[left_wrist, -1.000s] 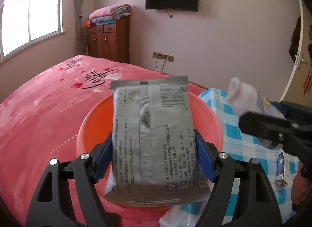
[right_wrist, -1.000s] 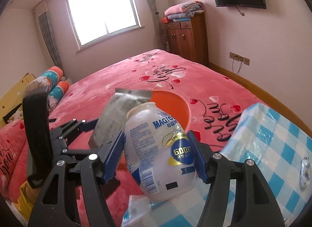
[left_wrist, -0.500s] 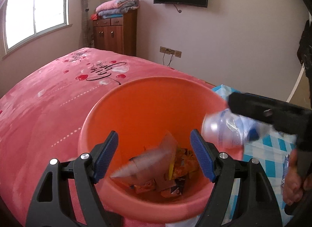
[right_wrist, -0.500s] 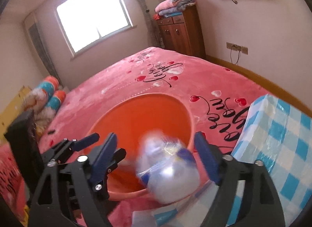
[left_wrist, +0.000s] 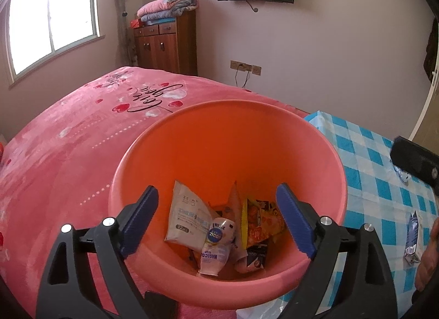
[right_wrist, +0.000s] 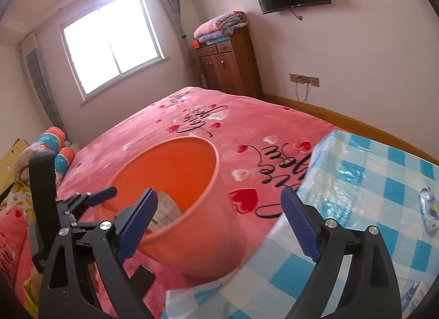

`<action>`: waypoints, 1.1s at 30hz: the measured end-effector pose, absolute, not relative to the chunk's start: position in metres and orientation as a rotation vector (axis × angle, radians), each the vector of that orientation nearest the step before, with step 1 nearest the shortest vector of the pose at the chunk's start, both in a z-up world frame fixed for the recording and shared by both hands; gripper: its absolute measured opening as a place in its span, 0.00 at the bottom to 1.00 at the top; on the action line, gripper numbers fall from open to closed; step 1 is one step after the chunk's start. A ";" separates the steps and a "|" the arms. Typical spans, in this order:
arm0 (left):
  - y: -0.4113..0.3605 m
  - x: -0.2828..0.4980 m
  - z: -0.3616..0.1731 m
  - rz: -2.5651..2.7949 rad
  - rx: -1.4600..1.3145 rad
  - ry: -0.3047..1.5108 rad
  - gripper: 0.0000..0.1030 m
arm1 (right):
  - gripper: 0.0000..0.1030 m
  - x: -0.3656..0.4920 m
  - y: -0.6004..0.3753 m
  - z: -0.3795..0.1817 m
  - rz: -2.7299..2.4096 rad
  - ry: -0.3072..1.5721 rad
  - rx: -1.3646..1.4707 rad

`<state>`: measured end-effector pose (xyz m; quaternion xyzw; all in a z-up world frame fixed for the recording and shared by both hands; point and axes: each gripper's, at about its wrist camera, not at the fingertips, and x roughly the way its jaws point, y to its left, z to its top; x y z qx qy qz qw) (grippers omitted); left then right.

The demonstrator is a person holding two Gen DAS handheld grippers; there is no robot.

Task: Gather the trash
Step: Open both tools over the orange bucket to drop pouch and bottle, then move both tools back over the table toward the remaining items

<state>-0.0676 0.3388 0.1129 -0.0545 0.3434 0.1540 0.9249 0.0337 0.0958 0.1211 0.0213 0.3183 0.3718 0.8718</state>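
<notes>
An orange bin stands on the pink bed, its mouth below my left gripper. That gripper's jaws are opening with nothing between them. Inside the bin lie a grey-white packet, a white drink bottle and several snack wrappers. In the right wrist view the bin sits left of centre. My right gripper hovers above its near rim, jaws opening and empty. The left gripper shows at that view's left.
A blue-and-white checked cloth covers the surface on the right, with a small wrapper on it. A blue carton lies on the cloth by a hand. The pink blanket spreads left; a wooden cabinet stands behind.
The left gripper let go of the grey packet and the right let go of the white bottle. Both dropped into the orange bin. Both pairs of jaws widened, and the right gripper drew away rightward.
</notes>
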 end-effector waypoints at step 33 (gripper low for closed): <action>0.248 -0.063 0.130 0.230 -0.012 0.698 0.92 | 0.91 -0.003 -0.020 0.079 0.517 0.654 0.040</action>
